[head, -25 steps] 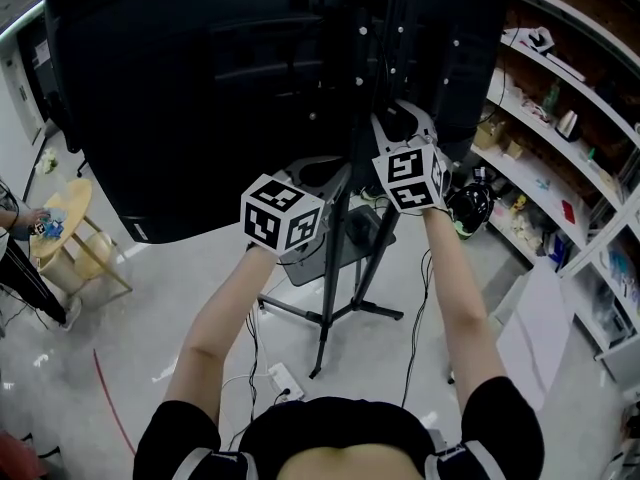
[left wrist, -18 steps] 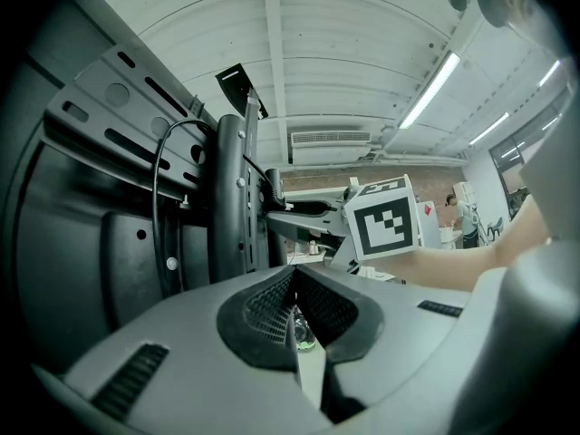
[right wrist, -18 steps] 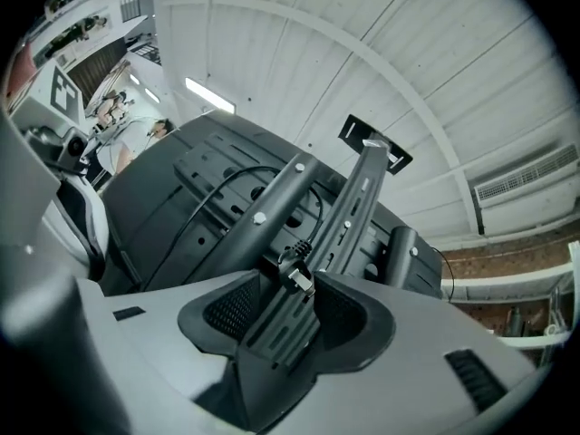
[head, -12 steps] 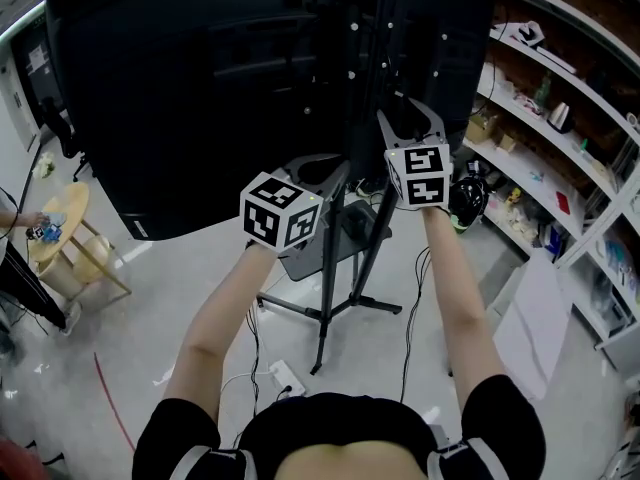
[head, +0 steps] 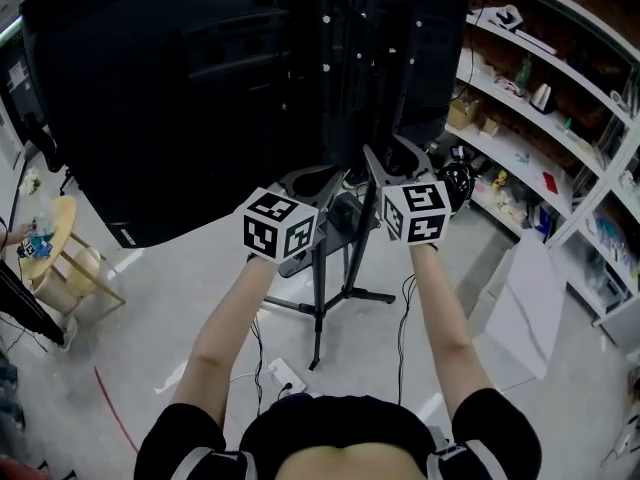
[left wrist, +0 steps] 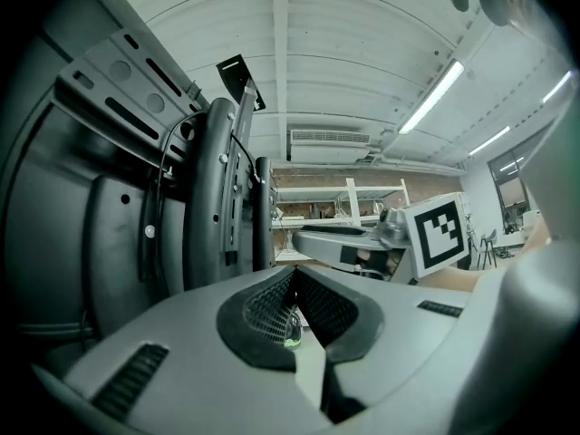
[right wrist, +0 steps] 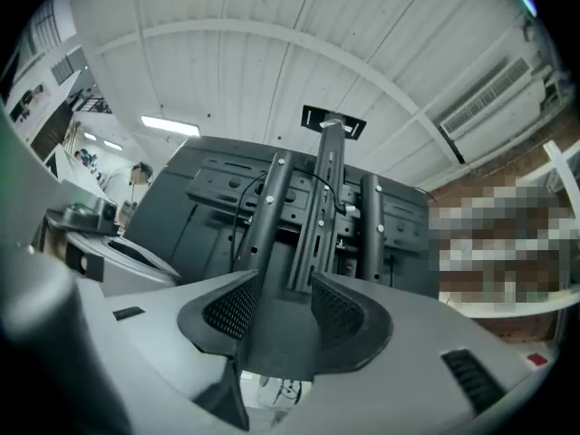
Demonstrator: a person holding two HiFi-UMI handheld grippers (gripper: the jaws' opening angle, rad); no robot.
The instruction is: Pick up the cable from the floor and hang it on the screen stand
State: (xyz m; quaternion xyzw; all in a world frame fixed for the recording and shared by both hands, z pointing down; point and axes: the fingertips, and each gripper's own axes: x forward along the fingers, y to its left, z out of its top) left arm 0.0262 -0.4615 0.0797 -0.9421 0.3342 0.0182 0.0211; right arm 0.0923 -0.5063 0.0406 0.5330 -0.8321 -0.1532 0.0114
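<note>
Left gripper: I hold it level, just in front of the stand and low behind the big dark screen. Its marker cube faces my head camera.
Left fingers: clenched, with the two dark mesh pads meeting along a single seam in the left gripper view.
Right gripper: just beside the left one, on the right of the stand's post. Its tips point at the back of the screen.
Right fingers: released. They have just been opening and now stand wide apart. Only the stand's slanted post shows through the gap, beyond the tips, and the pads press on nothing.
Cable: thin and black, up on the stand. It is draped over the mounting bracket behind the screen and trails down beside the post. In the left gripper view it runs down along the same post. It is clear of both sets of fingers.
Floor: pale and glossy, carrying the stand's tripod legs. Loose wires drop to it near my right arm, and a white power strip lies close to my body.
Surroundings: cluttered shelves stand along the right, and a small wooden stool is off to the left.
</note>
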